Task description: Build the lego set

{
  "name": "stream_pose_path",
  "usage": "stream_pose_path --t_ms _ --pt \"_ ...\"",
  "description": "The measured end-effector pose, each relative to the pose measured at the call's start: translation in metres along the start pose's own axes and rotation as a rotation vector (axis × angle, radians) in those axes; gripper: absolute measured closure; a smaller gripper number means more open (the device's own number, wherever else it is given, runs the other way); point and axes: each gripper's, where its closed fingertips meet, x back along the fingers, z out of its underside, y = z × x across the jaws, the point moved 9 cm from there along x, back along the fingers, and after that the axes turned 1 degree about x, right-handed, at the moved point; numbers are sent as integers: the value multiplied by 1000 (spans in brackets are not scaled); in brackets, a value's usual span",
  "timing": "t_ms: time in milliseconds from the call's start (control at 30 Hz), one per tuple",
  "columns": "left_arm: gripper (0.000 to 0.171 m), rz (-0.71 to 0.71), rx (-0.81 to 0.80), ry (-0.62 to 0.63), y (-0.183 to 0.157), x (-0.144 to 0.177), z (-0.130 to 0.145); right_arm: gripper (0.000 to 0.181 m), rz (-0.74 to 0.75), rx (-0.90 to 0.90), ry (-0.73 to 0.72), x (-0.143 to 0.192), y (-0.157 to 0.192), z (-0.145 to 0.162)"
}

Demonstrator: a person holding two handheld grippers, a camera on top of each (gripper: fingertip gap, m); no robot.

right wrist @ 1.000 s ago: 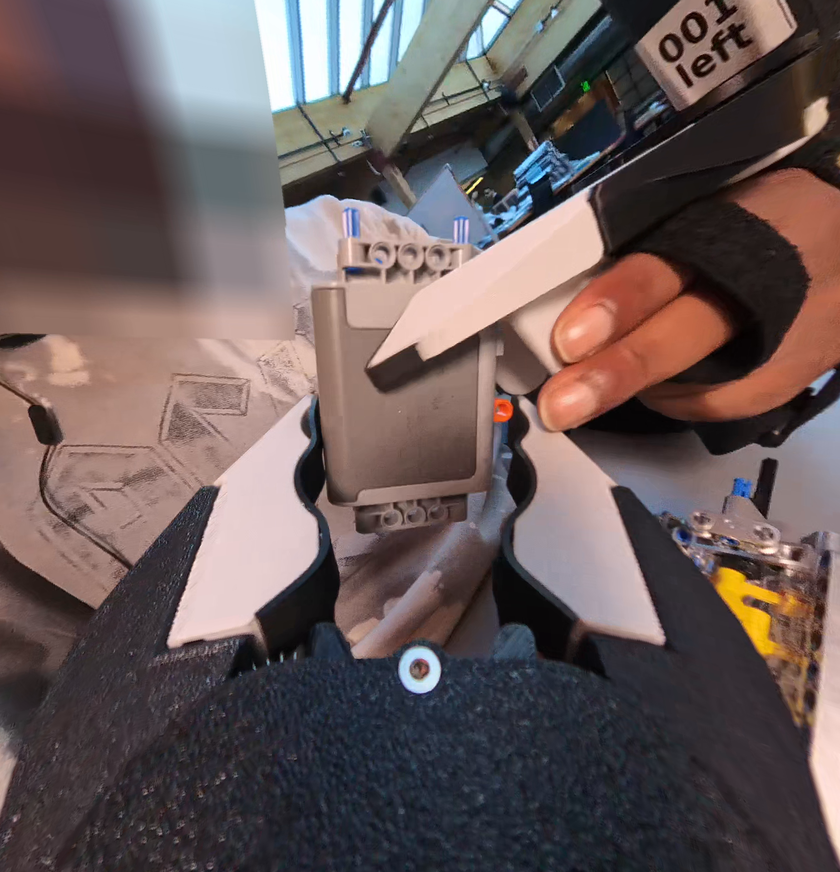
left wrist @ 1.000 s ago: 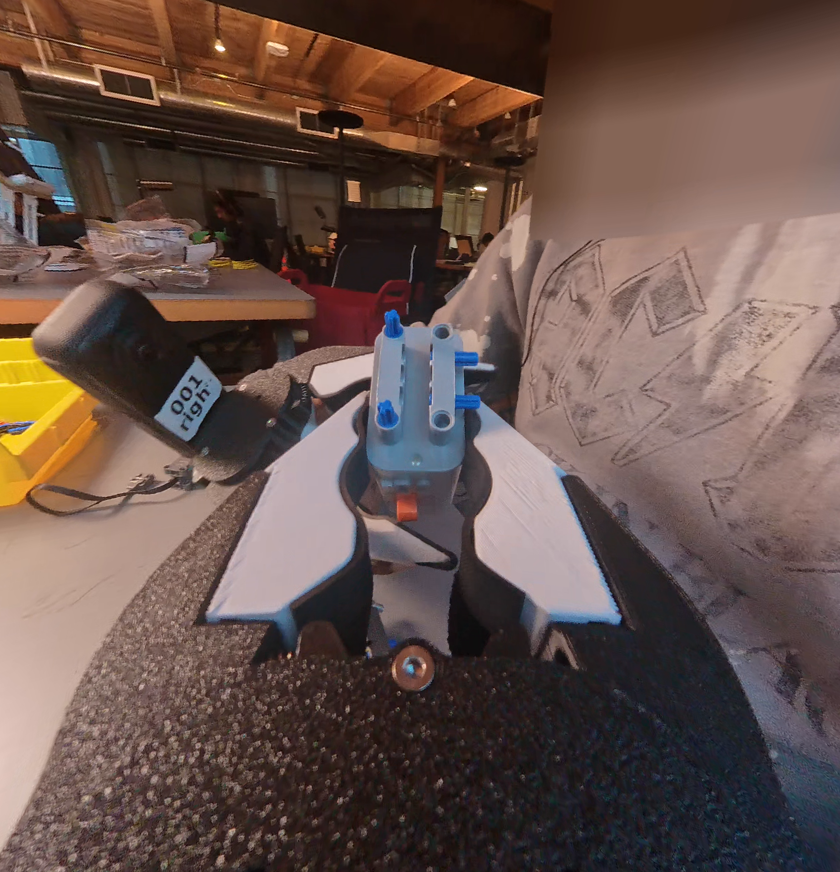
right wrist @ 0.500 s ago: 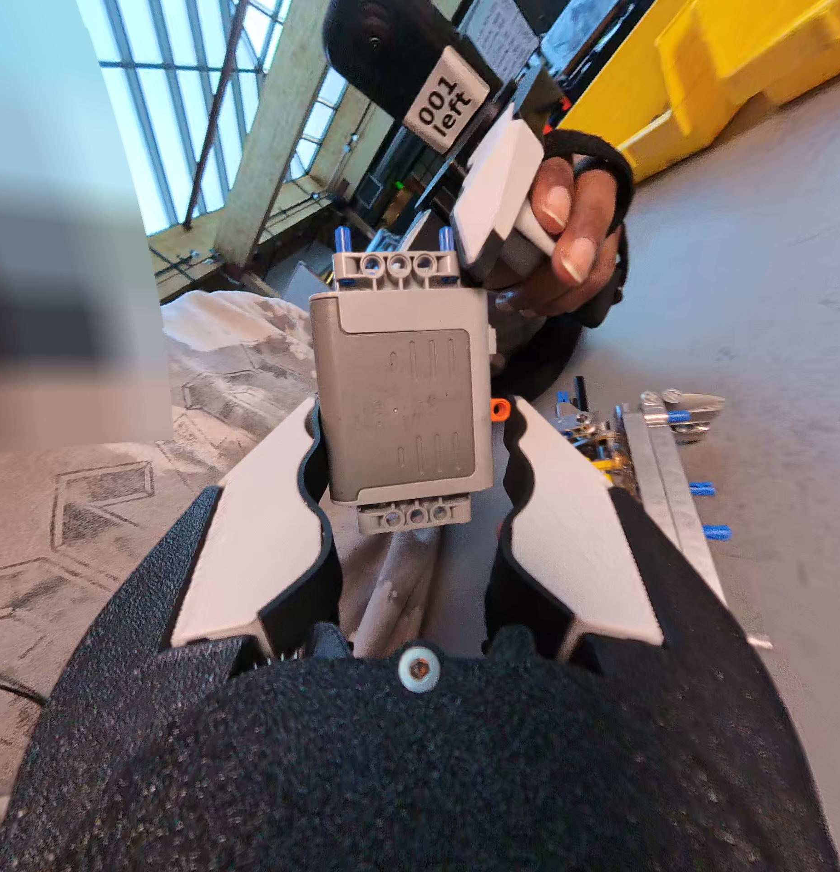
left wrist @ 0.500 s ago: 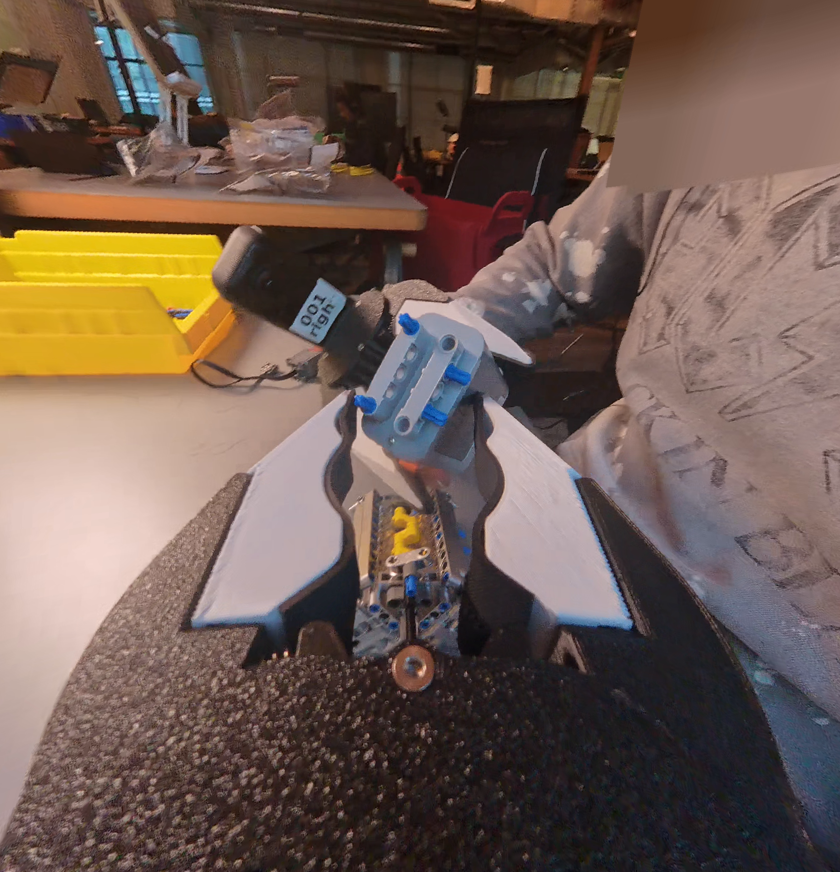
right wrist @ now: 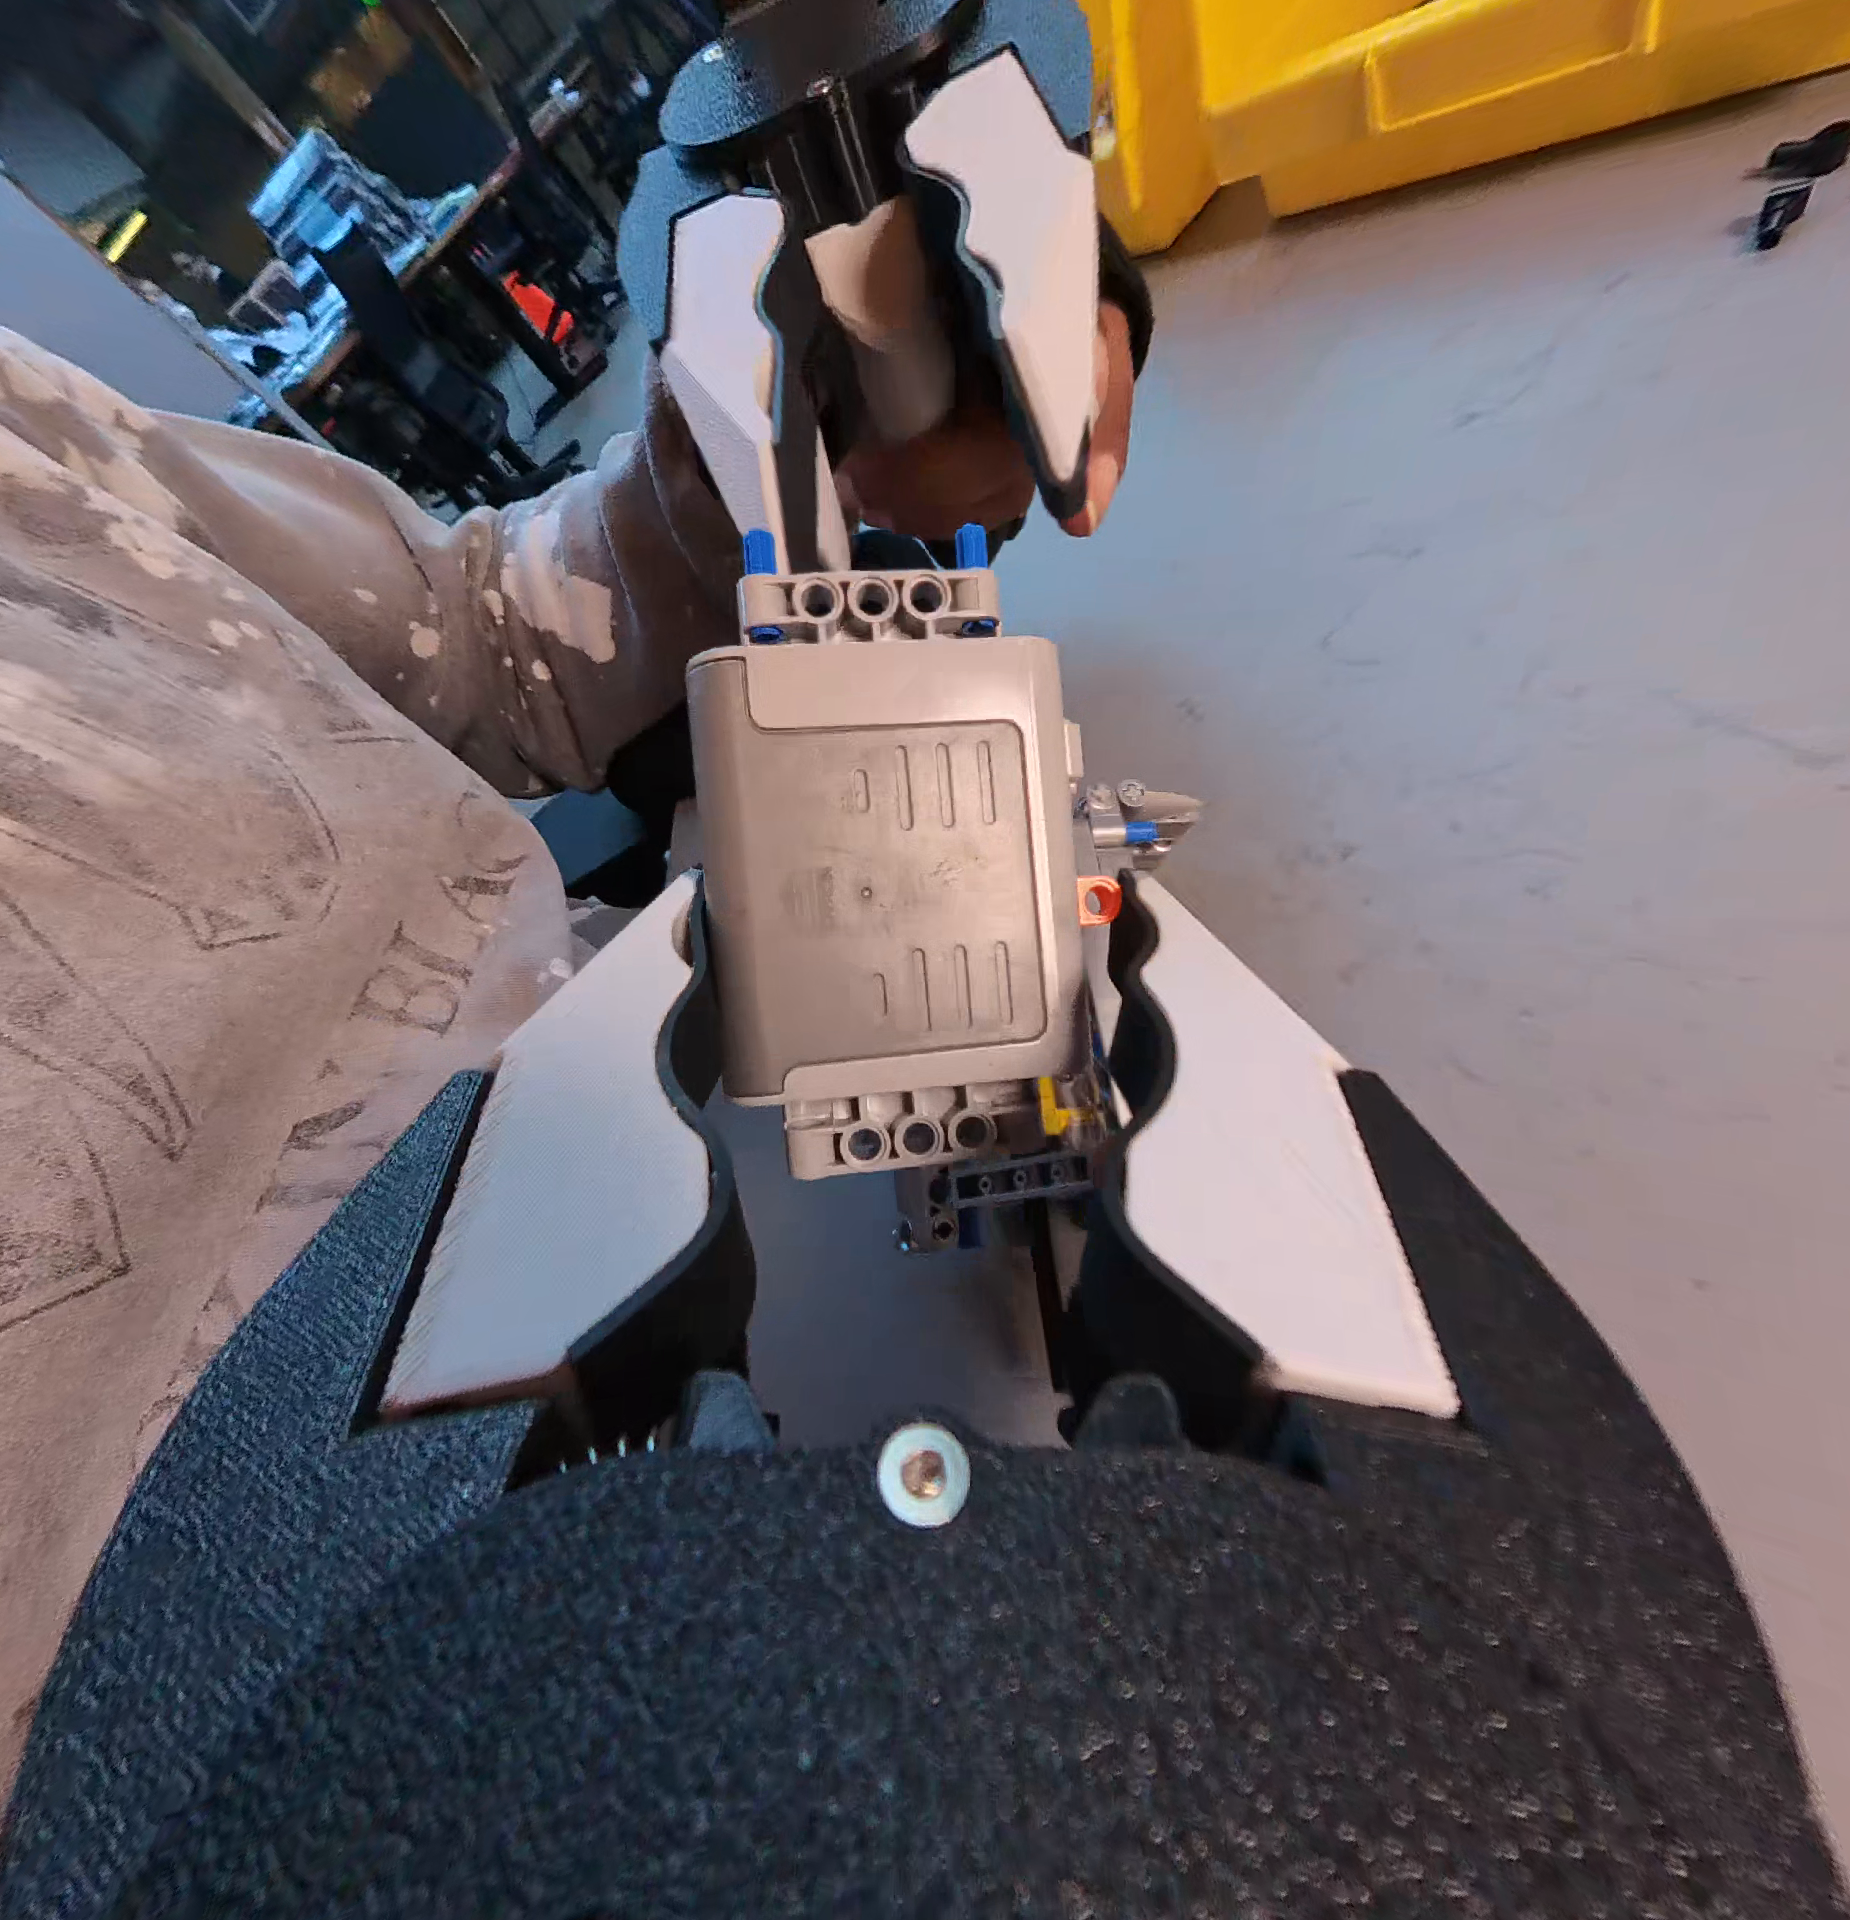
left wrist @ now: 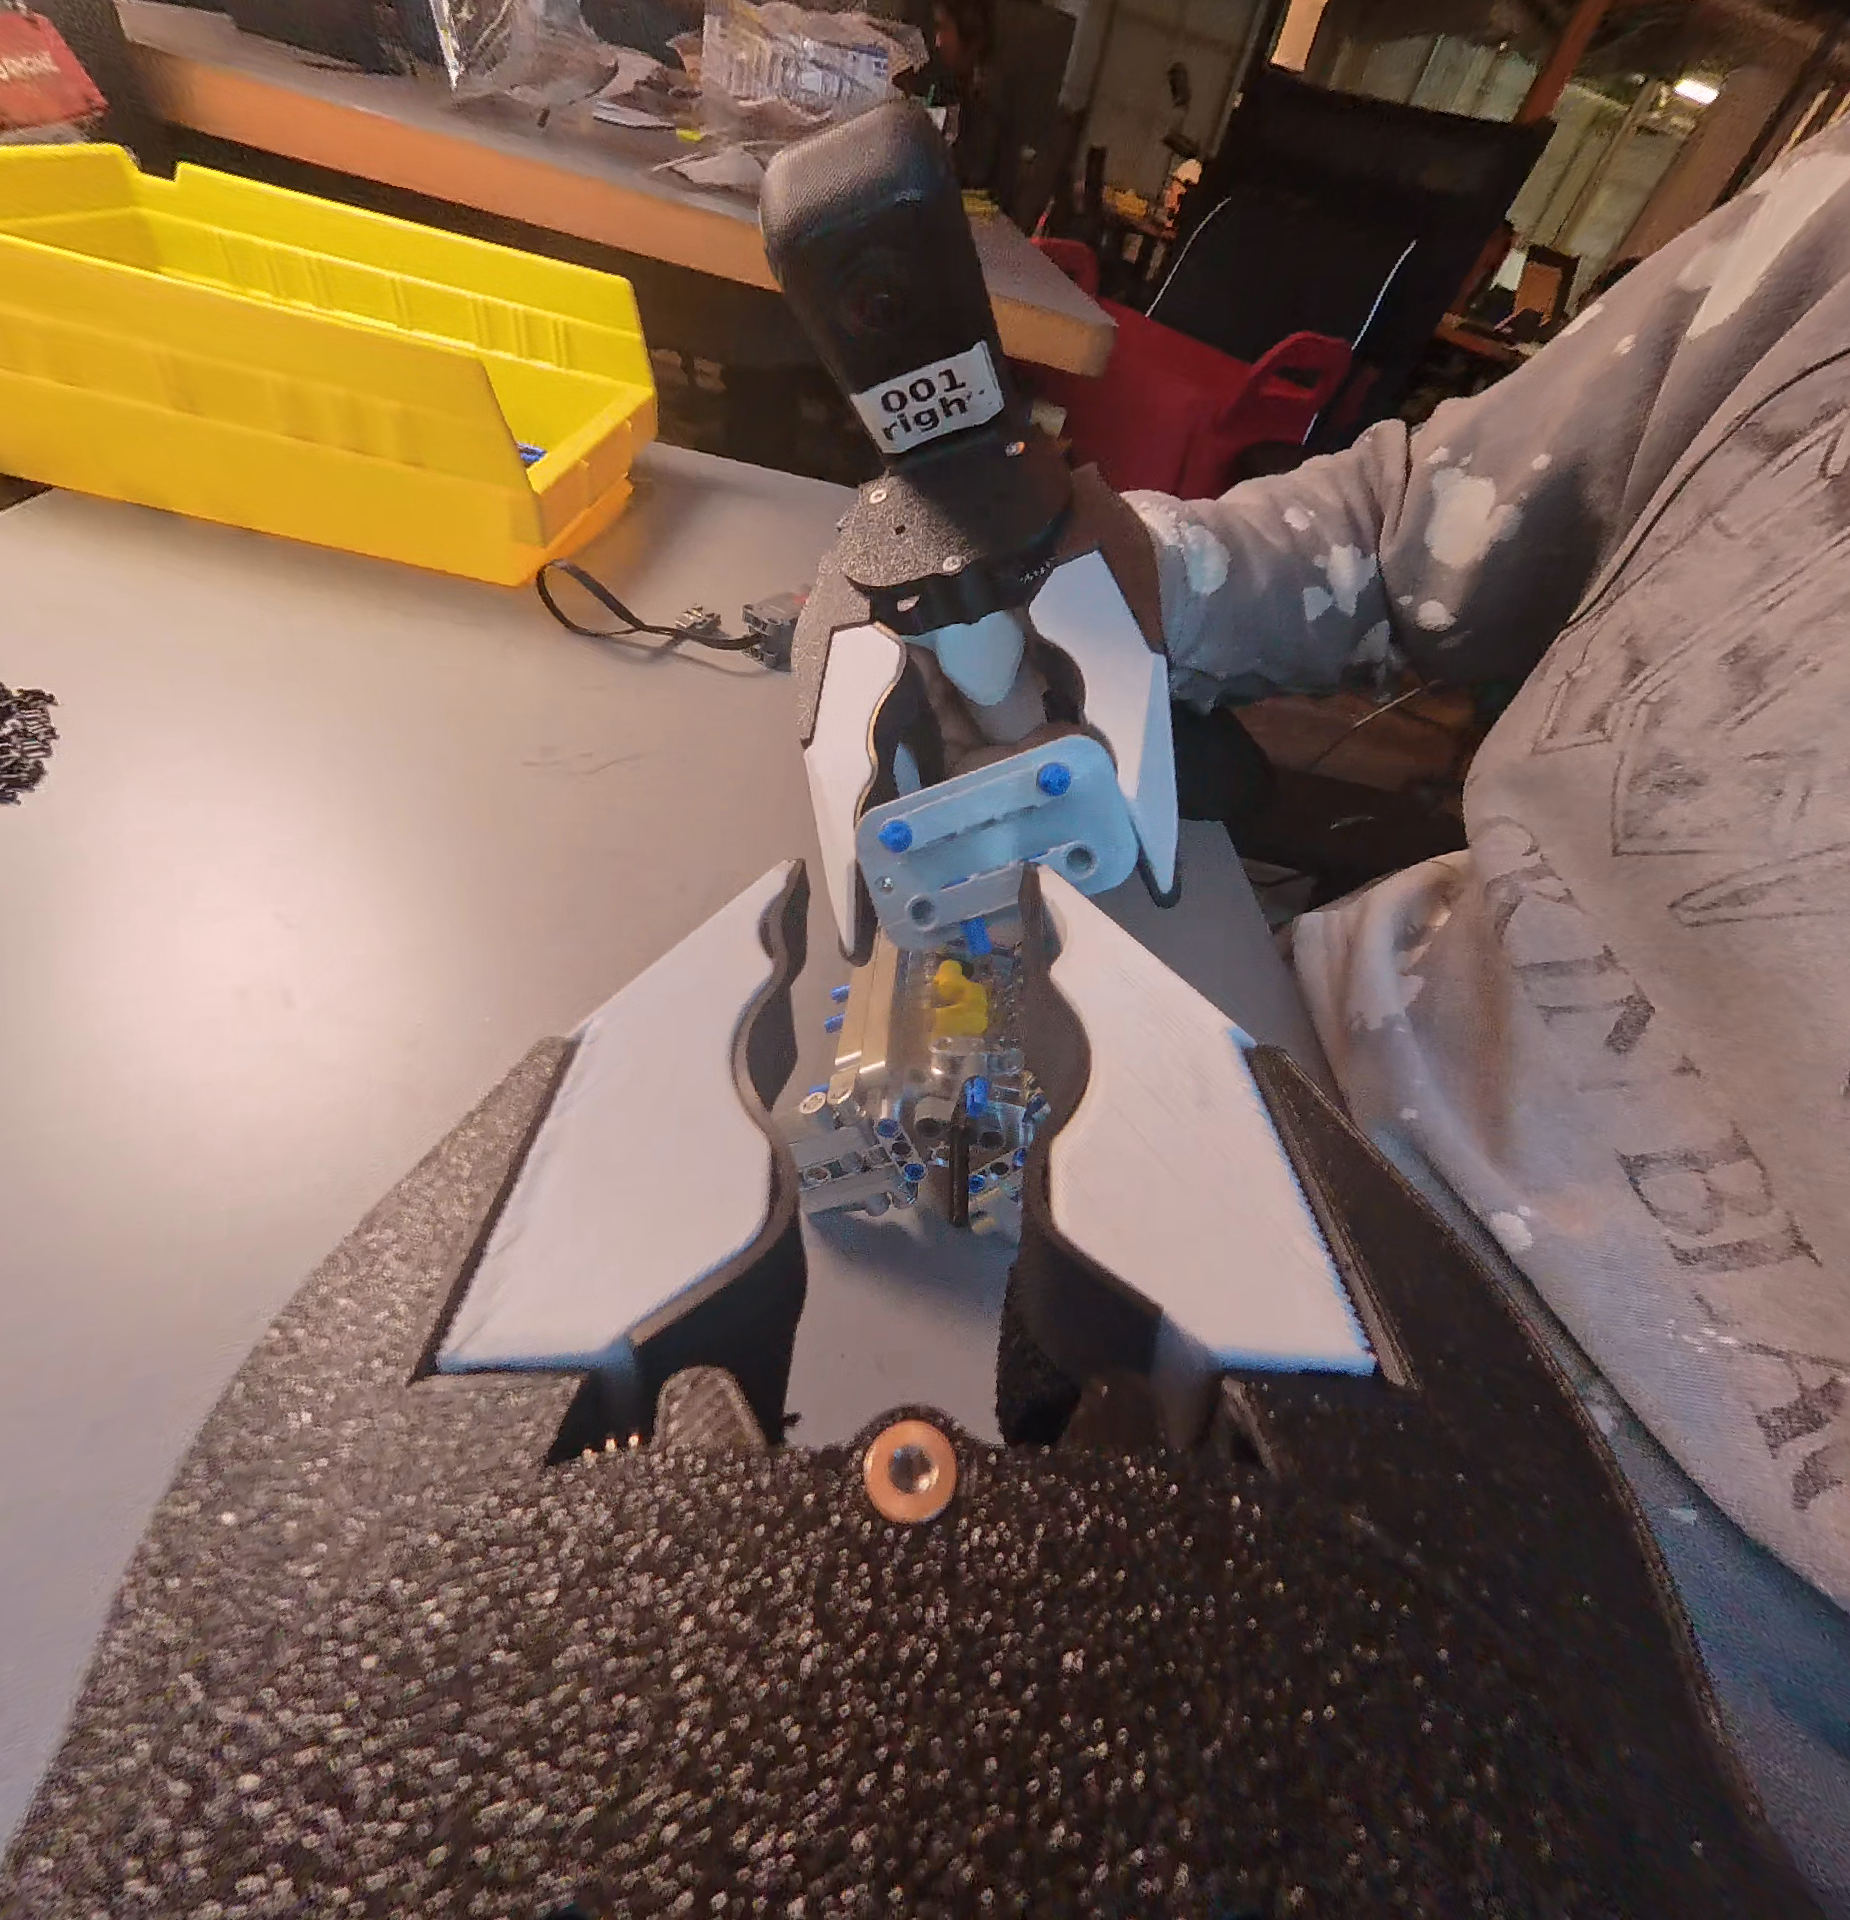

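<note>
The right claw [right wrist: 905, 925] grips a grey rectangular plastic battery box with blue pins on its end [right wrist: 879, 883] by its two long sides, holding it off the grey counter [right wrist: 1472, 623]; an orange tab [right wrist: 1097, 900] on the box sits by the claw's finger at 3 o'clock. In the left wrist view the same box [left wrist: 988, 836] shows end-on at 12 o'clock, pinched between the right claw's white fingers [left wrist: 833, 748], with a person's sleeve in mottled grey fabric [left wrist: 1295, 566] behind it at 2 o'clock.

The left claw [left wrist: 910, 1049] stands spread and holds nothing. Between its white fingers, lower on the counter [left wrist: 277, 831], lies a grey building-brick assembly with blue pins and a yellow piece [left wrist: 916, 1081]; whether the claw touches it cannot be told. In the right wrist view this left claw [right wrist: 900, 416] hangs at 12 o'clock just beyond the box's pinned end, its fingers parted, a person's hand [right wrist: 952, 468] wrapped behind it. Part of the assembly [right wrist: 1014, 1174] peeks from under the box at 5 o'clock.

Yellow plastic storage bins [left wrist: 277, 364] sit on the counter at 10 o'clock in the left wrist view, a black cable with a small plug [left wrist: 672, 623] trailing just beside them and a scatter of small black parts [left wrist: 1, 738] at the 9 o'clock edge.
</note>
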Motion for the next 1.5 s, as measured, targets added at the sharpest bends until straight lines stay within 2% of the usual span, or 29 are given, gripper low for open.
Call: stream_pose_path --t_ms 100,267,367,467,667,767,900,1000,1100,1500 --pt "131 10 24 30 1 -2 3 107 47 17 61 3 -5 2" --pt "118 56 11 195 -5 -10 17 107 102 70 160 0 -6 8" --pt "111 1 -66 313 -7 -12 27 107 115 89 186 -1 -6 10" --pt "114 -29 -98 374 -6 -15 35 108 123 106 187 -1 -5 10" --pt "138 -34 -141 355 -9 -17 34 107 169 168 215 -3 -2 11" --pt "143 -26 -154 370 -12 -21 37 107 191 188 241 -4 0 13" --pt "143 -46 -160 354 -14 -21 38 107 210 203 260 -4 2 13" --pt "128 -49 -146 304 -16 -21 34 107 222 219 272 -5 3 13" --pt "123 -43 -143 280 -19 -27 33 106 232 234 282 -5 3 12" --pt "138 -68 -185 302 -21 -33 35 106 222 313 275 -5 9 -1"
